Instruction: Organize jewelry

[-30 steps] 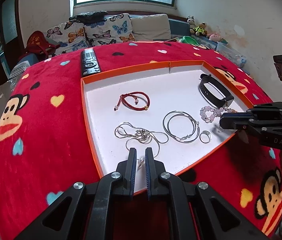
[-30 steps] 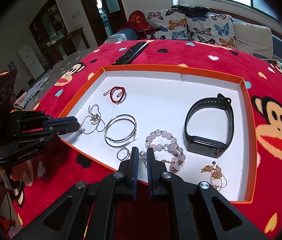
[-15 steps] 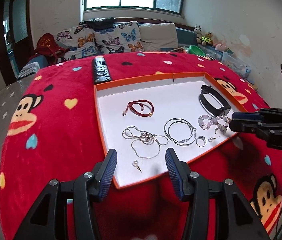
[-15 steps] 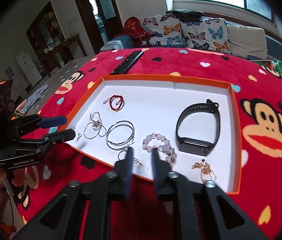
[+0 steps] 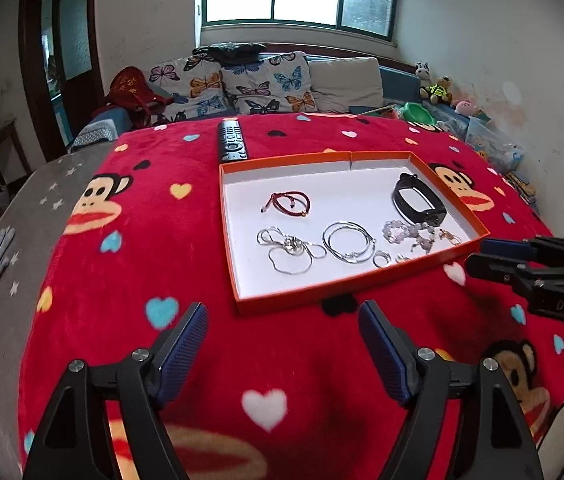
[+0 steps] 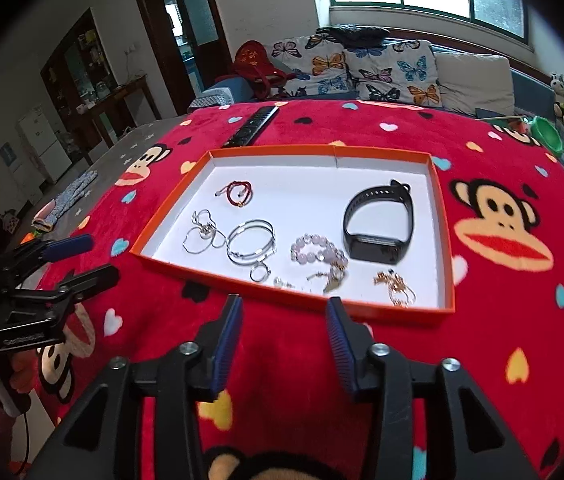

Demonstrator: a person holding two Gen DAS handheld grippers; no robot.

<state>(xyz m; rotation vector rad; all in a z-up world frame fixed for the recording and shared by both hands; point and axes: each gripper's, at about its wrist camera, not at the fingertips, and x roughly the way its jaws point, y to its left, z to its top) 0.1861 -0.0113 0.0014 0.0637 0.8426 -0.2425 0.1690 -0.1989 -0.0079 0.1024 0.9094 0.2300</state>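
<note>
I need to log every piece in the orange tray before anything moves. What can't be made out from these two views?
- Small pieces at the tray's near edge: too small and blurred in both views to tell studs from charms.
- Gold chain: tangled, clasp not readable; in the left wrist view the beaded bracelet half hides it.
- Black band's screen: dark, nothing legible.
- Silver necklace: pendant shape unclear.

Fleecy red blanket [image 5: 129, 264] over table; tray [image 5: 418, 268] matt cardboard; bangles [image 6: 250, 241] shiny metal; wristband [image 6: 378, 224] matt black rubber.
</note>
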